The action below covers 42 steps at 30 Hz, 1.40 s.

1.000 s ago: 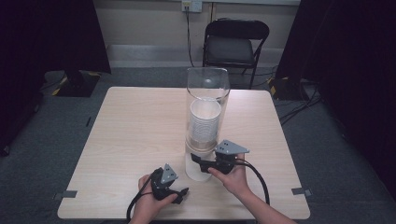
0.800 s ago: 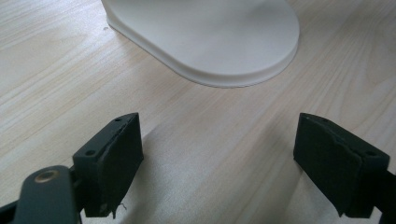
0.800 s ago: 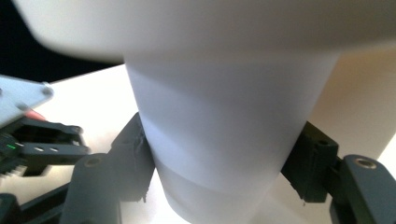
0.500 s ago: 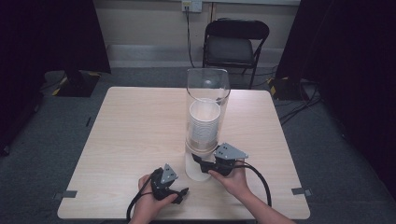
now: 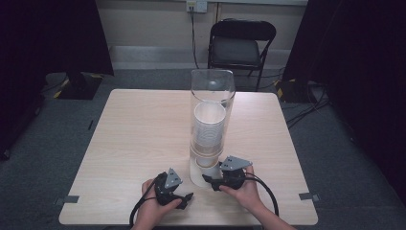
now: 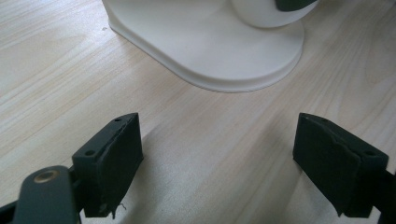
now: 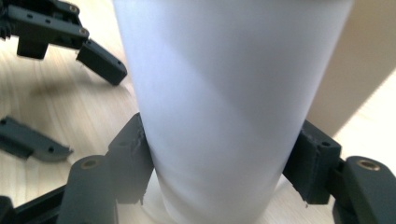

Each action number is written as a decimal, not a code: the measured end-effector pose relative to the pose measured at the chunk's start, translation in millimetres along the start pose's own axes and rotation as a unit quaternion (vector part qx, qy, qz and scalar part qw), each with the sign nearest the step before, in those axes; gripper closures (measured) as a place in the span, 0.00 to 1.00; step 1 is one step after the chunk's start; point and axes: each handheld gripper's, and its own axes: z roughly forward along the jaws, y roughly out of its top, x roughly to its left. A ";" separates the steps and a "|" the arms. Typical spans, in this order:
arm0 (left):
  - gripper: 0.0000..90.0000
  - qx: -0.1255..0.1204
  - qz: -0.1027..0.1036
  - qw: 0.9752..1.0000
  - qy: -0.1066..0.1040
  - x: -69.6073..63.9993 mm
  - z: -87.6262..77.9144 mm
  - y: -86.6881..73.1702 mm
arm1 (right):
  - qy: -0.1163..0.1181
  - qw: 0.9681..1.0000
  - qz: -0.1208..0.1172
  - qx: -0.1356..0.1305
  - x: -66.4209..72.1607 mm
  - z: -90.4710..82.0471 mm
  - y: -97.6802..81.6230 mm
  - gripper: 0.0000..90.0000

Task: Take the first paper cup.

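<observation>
Black grippers (image 5: 173, 194) — grey plates, trailing cables

Cup (image 7: 229, 107) between right tongs (image 7: 224, 172)

The right gripper (image 5: 209, 178) is sinking toward the desk (image 5: 134, 143) at the near foot of the dispenser (image 5: 212, 124), drawing the bottom cup (image 7: 224, 116) down out of the stack. Its jaws are just easing a little wider, both pads remaining against the cup's sides.

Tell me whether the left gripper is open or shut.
Open. In its own view the left gripper has its jaws wide apart over bare table, nothing between them, short of the dispenser base.
</observation>
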 end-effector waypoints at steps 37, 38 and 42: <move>0.29 -0.009 -0.020 1.000 -0.003 -6.3 -1.4 7.7 | -0.026 0.998 0.036 0.053 -51.8 -55.4 -46.9 0.35; 0.29 -0.004 -0.018 1.000 -0.003 -6.1 -1.6 7.8 | -0.029 0.997 0.041 0.057 -54.0 -53.3 -46.2 0.35; 0.28 0.000 -0.012 1.000 -0.003 -5.6 0.7 6.5 | -0.045 0.995 0.050 0.069 -65.7 -43.4 -41.2 0.35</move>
